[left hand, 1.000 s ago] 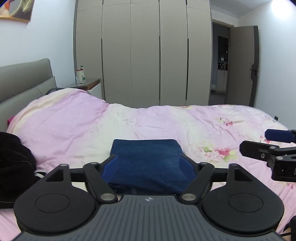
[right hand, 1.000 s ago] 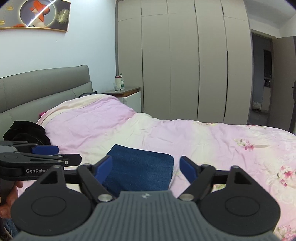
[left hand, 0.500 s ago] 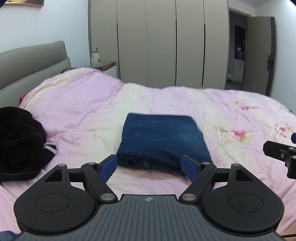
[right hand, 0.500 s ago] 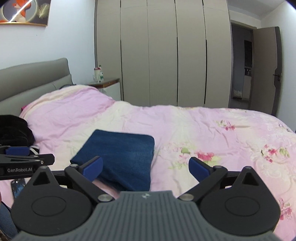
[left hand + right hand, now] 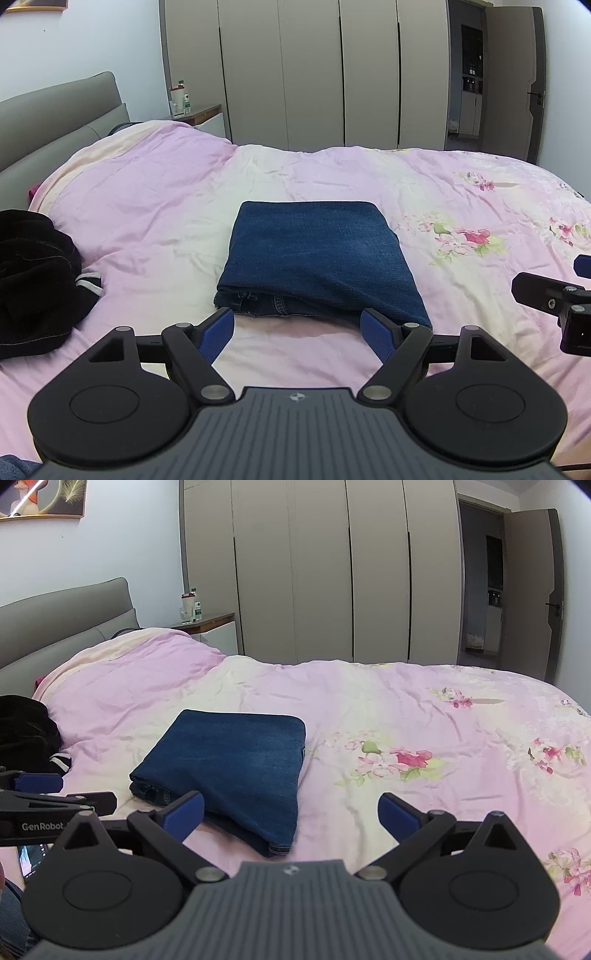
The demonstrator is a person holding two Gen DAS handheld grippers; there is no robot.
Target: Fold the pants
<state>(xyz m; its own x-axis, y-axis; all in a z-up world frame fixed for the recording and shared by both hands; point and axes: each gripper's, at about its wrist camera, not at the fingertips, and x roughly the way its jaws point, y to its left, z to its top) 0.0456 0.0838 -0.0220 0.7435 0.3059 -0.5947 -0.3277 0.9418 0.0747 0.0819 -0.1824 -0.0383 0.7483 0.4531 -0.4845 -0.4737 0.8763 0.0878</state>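
The blue jeans lie folded into a flat rectangle on the pink bedspread, with the waistband layers showing at the near edge. My left gripper stands open just in front of that near edge, with nothing between its fingers. My right gripper is open wide over the near right corner of the jeans, and its pads touch nothing. Each gripper shows at the edge of the other's view: the right gripper at the right, the left gripper at the left.
A crumpled black garment lies on the bed to the left of the jeans. A phone lies near the bed's front left edge. Behind the bed are a grey headboard, a nightstand with bottles, a wardrobe and an open door.
Both grippers have sunk and tipped down toward the bed, so the jeans show in full. The right jaws have spread wider. The jeans have not moved.
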